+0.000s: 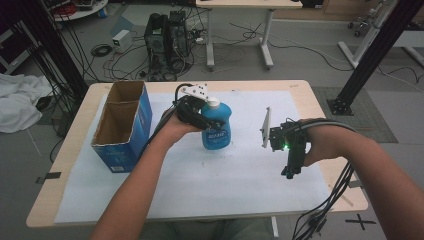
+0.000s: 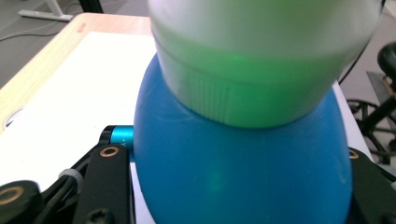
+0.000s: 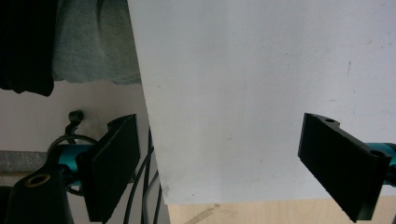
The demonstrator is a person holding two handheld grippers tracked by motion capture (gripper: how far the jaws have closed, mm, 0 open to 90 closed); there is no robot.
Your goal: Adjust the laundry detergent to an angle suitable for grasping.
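We see the blue bottle point(image 2: 243, 177) close up with its white ribbed cap point(image 2: 261, 70) on top, tinted green. Our left gripper point(image 2: 240, 186) clamps the bottle's shoulder between its black jaws, above the white-covered tabletop point(image 2: 70, 93).

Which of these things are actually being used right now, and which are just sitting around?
In use:
left gripper, fingers shut on the blue bottle
open cardboard box beside it, perhaps

Lying about:
right gripper, open, holding nothing
computer tower and cables on the floor

One blue bottle point(image 1: 216, 127) (white cap) sits in the left claw point(image 1: 196, 116); one open cardboard box point(image 1: 122, 125) stands beside that claw; one table point(image 1: 300, 92).
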